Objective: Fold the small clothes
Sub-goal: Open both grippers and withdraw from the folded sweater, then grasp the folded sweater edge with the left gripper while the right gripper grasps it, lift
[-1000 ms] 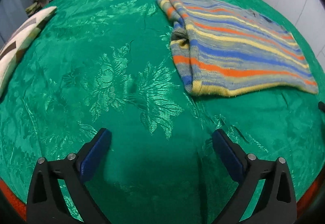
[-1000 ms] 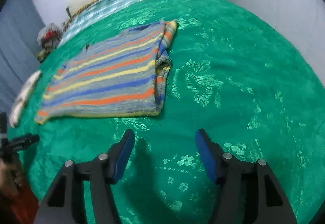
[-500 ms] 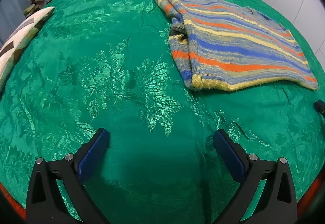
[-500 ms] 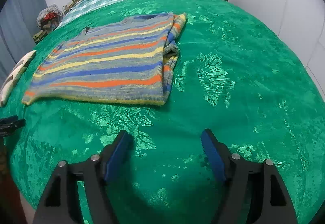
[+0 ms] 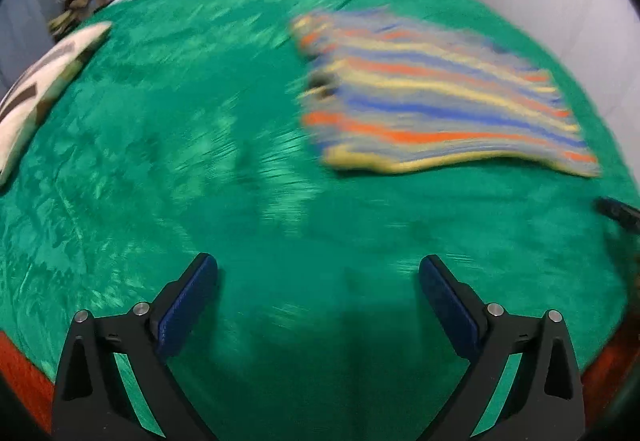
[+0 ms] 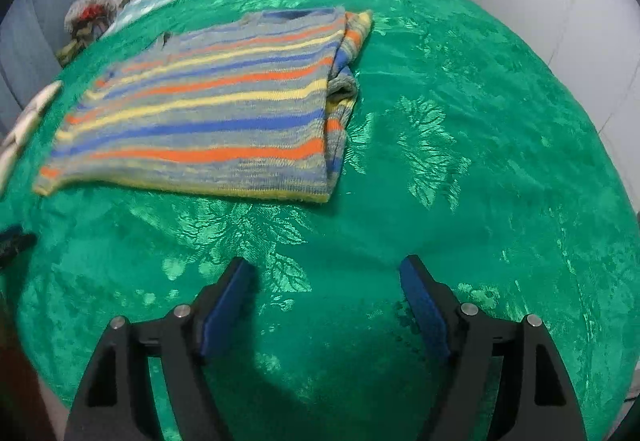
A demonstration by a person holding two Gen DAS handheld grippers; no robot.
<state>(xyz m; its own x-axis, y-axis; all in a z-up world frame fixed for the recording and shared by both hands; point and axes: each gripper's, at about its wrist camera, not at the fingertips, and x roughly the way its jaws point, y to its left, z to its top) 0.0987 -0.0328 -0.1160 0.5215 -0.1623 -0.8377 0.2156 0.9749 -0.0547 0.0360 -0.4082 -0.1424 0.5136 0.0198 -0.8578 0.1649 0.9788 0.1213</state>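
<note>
Left view blurred; striped sweater (image 6: 208, 113) folded; both grippers (image 5: 318, 273) (image 6: 326, 273) spread, empty.

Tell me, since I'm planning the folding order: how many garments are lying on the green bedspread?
1. A striped sweater lies on the green bedspread, ahead and left of the open right gripper, its sleeve tucked along the right edge. Nothing else shows; a garment underneath can't be ruled out.

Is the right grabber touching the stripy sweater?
Apart. In the right wrist view, the open right gripper hangs over bare green bedspread, with a clear strip of green between its fingertips and the sweater.
</note>
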